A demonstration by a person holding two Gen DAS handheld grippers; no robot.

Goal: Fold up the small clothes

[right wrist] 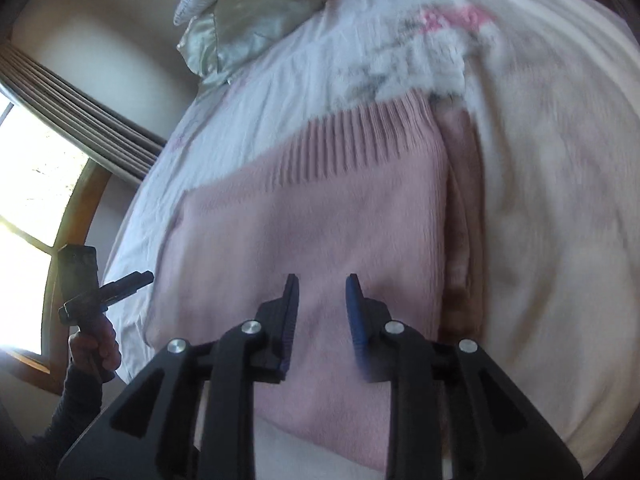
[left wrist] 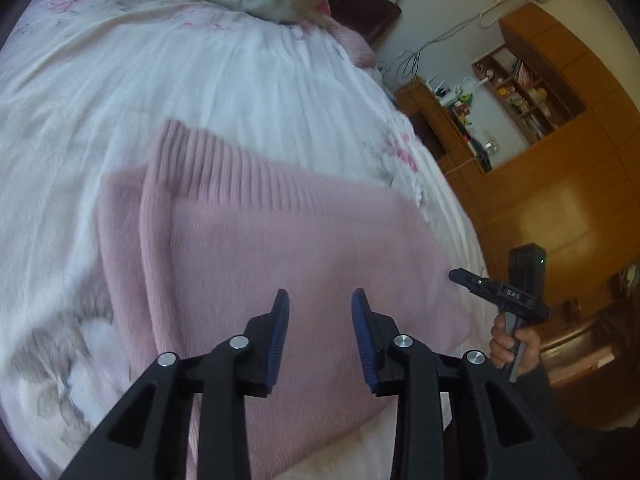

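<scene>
White floral bedspread [left wrist: 200, 80], folded pink sweater [left wrist: 300, 240] on top, ribbed hem at 12 o'clock, left gripper [left wrist: 320, 304] and right gripper [right wrist: 322, 286] both spread apart, gripping nothing

A pink knit sweater [left wrist: 280, 248] lies folded flat on the bed, ribbed hem farthest away.

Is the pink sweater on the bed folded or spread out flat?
Folded. The pink sweater lies as a compact block: its ribbed hem sits on top, and another layer shows beneath along one side.
</scene>
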